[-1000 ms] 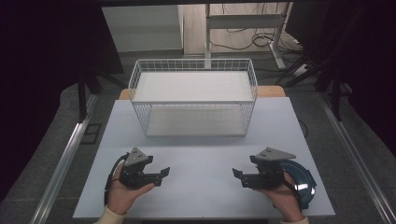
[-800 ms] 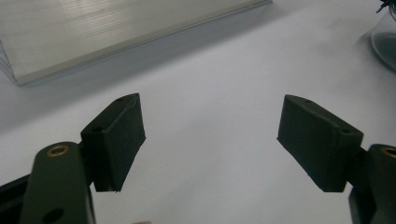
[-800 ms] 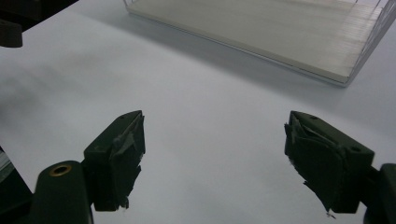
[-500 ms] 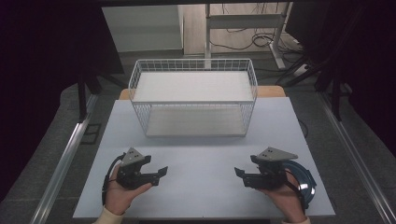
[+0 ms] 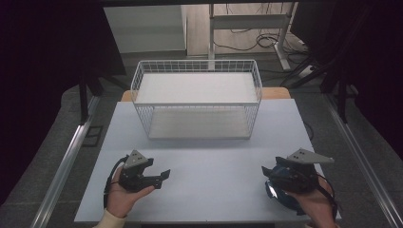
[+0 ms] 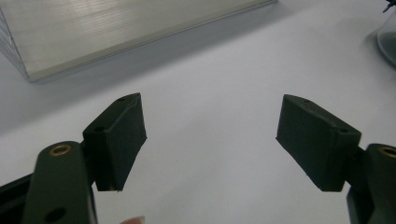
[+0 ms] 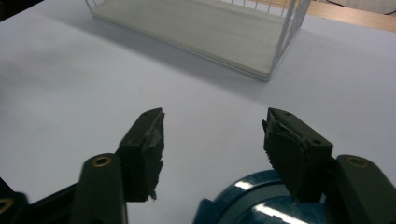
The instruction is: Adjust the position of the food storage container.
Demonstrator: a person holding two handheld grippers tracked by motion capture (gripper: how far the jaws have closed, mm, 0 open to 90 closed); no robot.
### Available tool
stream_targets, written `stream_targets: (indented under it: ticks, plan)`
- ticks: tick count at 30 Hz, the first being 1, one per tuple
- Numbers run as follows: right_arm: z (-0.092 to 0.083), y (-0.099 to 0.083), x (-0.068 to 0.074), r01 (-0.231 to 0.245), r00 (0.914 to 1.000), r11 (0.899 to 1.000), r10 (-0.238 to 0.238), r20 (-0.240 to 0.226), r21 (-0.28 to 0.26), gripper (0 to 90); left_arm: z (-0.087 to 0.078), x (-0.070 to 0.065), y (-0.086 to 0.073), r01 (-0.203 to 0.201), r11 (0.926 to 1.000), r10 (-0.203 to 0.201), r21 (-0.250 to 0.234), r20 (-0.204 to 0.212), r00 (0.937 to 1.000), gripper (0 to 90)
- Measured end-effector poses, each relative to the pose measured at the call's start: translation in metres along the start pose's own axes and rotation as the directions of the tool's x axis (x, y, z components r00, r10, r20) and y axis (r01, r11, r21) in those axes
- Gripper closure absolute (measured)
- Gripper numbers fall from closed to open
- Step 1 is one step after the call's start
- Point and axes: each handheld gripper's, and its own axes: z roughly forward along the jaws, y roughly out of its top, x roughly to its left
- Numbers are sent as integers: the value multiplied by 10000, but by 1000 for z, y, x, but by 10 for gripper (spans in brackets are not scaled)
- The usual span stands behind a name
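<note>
White bench [image 5: 204,161] carries a white wire basket [image 5: 197,102] at its far middle; right gripper [image 7: 212,140] sits over a blue round object [image 5: 280,192] at the near right edge, its jaws just closing, nothing gripped; left gripper [image 6: 210,135] near left, jaws wide, empty.

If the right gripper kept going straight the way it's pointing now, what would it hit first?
Probably the white wire basket. The right gripper, jaws open with nothing between them and just closing, points across bare white table toward the basket's near corner, though depth is hard to judge.
</note>
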Motion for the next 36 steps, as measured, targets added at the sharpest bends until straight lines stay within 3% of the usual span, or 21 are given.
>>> stream_targets:
  ticks: [7, 15, 19, 23, 27, 32, 36]
  plan:
    - [-2, -5, -7, 126, 9993, 9994, -137, 344, 318, 486, 4, -1, -3, -12, 9997, 15, 237, -120, 9999, 232]
    - [-23, -15, -24, -146, 9932, 9983, 79, 1164, 565, 773, 4, 0, -5, 4, 9995, 1, 325, -162, 9999, 234]
    - [-36, -26, -33, -280, 9897, 9970, 176, 1420, 716, 872, 3, 0, -5, 31, 9995, -26, 313, -174, 9998, 234]
    - [-48, -42, -43, -553, 9810, 9940, 365, 1907, 940, 895, 3, 0, -5, 57, 9995, -51, 324, -184, 9998, 234]
    - [-58, -57, -45, -807, 9760, 9922, 592, 2096, 953, 896, 2, 1, -5, 94, 9994, -91, 320, -107, 9999, 244]
    - [-76, -77, -48, -1303, 9534, 9853, 939, 2866, 1107, 896, 2, 2, -4, 165, 9993, -161, 328, -98, 9998, 245]
    - [-78, -86, -55, -1597, 9353, 9760, 1015, 3390, 1482, 896, 4, 0, -5, 62, 9991, -58, 413, -113, 9999, 243]
